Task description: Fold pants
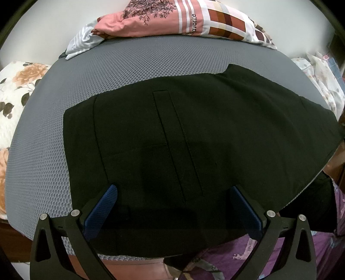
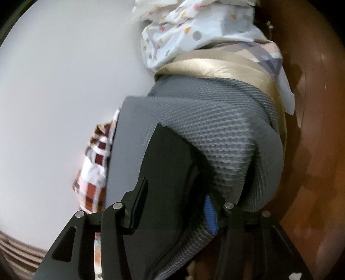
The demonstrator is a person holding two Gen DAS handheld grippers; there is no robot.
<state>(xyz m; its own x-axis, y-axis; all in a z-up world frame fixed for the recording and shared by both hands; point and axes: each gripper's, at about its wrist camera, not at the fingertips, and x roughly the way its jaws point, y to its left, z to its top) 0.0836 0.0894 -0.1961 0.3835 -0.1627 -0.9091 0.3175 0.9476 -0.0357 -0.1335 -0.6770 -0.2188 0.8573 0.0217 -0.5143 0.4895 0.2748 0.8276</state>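
Black pants [image 1: 183,133] lie spread flat on a grey mesh mat [image 1: 49,150], waistband to the left, a back pocket seam showing, one part hanging off the near right edge. My left gripper [image 1: 172,193] is open just above the pants' near edge, blue pads wide apart, holding nothing. In the right wrist view, my right gripper [image 2: 172,193] straddles the mat's edge with the black pants fabric [image 2: 170,163] between its spread fingers; one blue pad [image 2: 210,217] shows beside the grey mat [image 2: 220,137]. The jaws look apart and not clamped.
A pink and checked pillow [image 1: 183,19] lies at the mat's far side. Floral bedding [image 1: 15,90] lies to the left and patterned cloth [image 1: 323,81] to the right. Purple floral fabric [image 1: 280,254] is below the near edge. A white wall [image 2: 54,86] and brown wood [image 2: 319,129] show in the right wrist view.
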